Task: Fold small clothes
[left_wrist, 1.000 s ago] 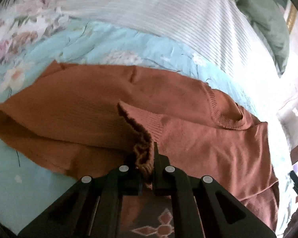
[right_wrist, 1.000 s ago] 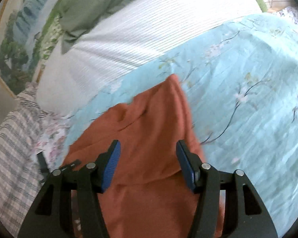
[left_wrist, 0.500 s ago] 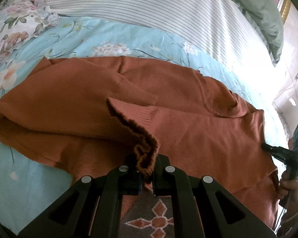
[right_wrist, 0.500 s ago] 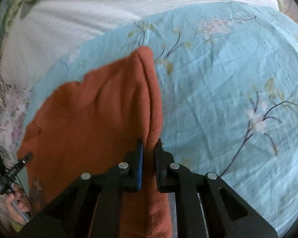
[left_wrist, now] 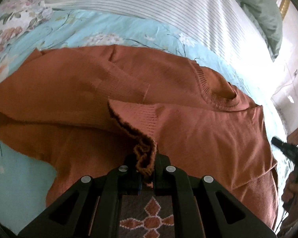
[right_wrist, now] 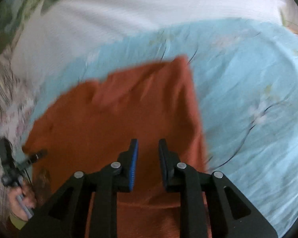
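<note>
Sweater (left_wrist: 198,138) lay spread on bed (left_wrist: 19,178), one sleeve brought across its front | left gripper (left_wrist: 146,168) fingers clamped on cuff (left_wrist: 145,154) | right gripper (right_wrist: 148,158) fingers partly apart, empty, above sweater | fold looked early: other sleeve, body folds left.

A light blue floral bedsheet (left_wrist: 113,27) covers the bed, with a white striped quilt (left_wrist: 168,6) lying beyond it and a green pillow (left_wrist: 262,10) beside the quilt.
</note>
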`<state>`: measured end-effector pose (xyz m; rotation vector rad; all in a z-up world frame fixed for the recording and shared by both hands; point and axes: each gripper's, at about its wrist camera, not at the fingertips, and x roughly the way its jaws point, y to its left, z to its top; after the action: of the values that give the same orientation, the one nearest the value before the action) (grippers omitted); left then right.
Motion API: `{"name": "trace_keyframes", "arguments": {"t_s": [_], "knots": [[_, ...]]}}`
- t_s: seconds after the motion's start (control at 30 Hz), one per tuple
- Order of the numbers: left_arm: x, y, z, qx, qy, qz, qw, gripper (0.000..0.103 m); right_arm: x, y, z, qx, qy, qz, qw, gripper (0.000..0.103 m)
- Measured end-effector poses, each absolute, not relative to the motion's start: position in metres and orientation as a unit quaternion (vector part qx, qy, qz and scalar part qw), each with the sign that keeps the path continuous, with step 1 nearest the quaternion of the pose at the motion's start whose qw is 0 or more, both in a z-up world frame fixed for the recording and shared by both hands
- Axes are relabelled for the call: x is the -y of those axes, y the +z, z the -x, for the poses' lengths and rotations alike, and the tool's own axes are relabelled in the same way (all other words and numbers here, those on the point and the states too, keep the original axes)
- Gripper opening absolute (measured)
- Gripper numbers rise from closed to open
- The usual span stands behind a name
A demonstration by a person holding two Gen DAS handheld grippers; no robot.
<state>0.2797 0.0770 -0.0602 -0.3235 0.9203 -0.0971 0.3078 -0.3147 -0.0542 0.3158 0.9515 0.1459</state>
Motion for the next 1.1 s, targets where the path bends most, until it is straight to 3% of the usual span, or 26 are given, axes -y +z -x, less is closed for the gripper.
{"name": "trace_keyframes", "arguments": {"t_s": [0.2, 0.23, 0.27, 0.33, 0.4, 0.43, 0.5, 0.73, 0.9, 0.97, 1.03, 1.1], "knots": [[-0.105, -0.051, -0.255, -0.43, -0.01, 0.151, 0.89, 0.015, 0.334, -0.06, -0.292, -0.447, 0.023, -0.197, 0.873, 0.023], [-0.111, -0.048, -0.252, -0.427, -0.001, 0.15, 0.892, 0.013, 0.33, -0.055, -0.286, -0.441, 0.027, -0.198, 0.875, 0.032], [-0.121, -0.042, -0.248, -0.42, 0.009, 0.149, 0.895, 0.013, 0.324, -0.051, -0.279, -0.434, 0.041, -0.201, 0.877, 0.046], [-0.131, -0.032, -0.245, -0.411, 0.014, 0.147, 0.9, 0.014, 0.313, -0.047, -0.272, -0.428, 0.07, -0.201, 0.878, 0.059], [-0.136, -0.023, -0.247, -0.405, 0.018, 0.137, 0.904, 0.02, 0.296, -0.045, -0.26, -0.426, 0.1, -0.198, 0.877, 0.059], [-0.137, -0.019, -0.249, -0.403, 0.019, 0.13, 0.906, 0.03, 0.287, -0.046, -0.255, -0.428, 0.115, -0.201, 0.873, 0.059], [-0.131, -0.013, -0.256, -0.401, 0.018, 0.09, 0.912, 0.041, 0.274, -0.049, -0.251, -0.435, 0.138, -0.212, 0.864, 0.059], [-0.098, -0.039, -0.281, -0.445, -0.018, -0.112, 0.888, 0.045, 0.251, -0.061, -0.245, -0.458, 0.169, -0.224, 0.844, 0.059], [-0.1, -0.057, -0.299, -0.455, -0.013, -0.162, 0.876, 0.048, 0.25, -0.066, -0.251, -0.465, 0.161, -0.237, 0.837, 0.06], [-0.103, -0.058, -0.307, -0.452, -0.012, -0.153, 0.878, 0.046, 0.247, -0.069, -0.258, -0.468, 0.161, -0.24, 0.835, 0.06], [-0.109, -0.055, -0.316, -0.451, -0.014, -0.123, 0.884, 0.017, 0.245, -0.07, -0.26, -0.47, 0.164, -0.241, 0.833, 0.06], [-0.121, -0.048, -0.321, -0.446, -0.019, -0.053, 0.893, 0.005, 0.244, -0.07, -0.26, -0.47, 0.166, -0.238, 0.834, 0.06]]}}
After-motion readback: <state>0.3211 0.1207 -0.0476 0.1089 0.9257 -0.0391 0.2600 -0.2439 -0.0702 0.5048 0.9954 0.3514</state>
